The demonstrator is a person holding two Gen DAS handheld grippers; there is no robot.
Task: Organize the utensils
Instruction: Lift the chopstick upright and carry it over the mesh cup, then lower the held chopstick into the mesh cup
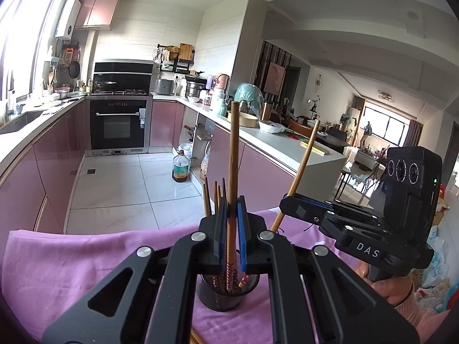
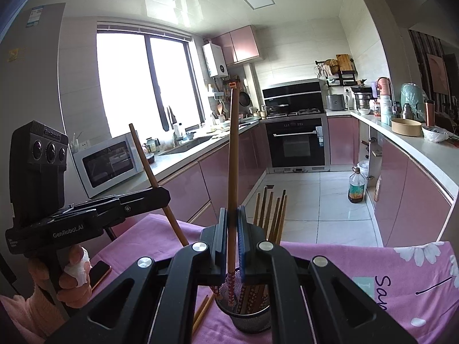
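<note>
A black mesh holder (image 1: 226, 292) stands on the pink cloth, with several chopsticks (image 1: 215, 197) upright in it; it also shows in the right wrist view (image 2: 249, 318). My left gripper (image 1: 232, 218) is shut on a brown chopstick (image 1: 233, 149), held upright with its patterned tip inside the holder. My right gripper (image 2: 232, 223) is shut on another brown chopstick (image 2: 233, 149), its tip also in the holder. The right gripper (image 1: 289, 200) shows in the left view, the left gripper (image 2: 160, 193) in the right view.
The pink cloth (image 2: 330, 263) covers the table. Loose chopsticks (image 2: 202, 312) lie on it left of the holder, and a phone (image 2: 99, 271) lies near my left hand. Kitchen counters, an oven (image 1: 117, 123) and an oil bottle (image 1: 180, 166) stand beyond.
</note>
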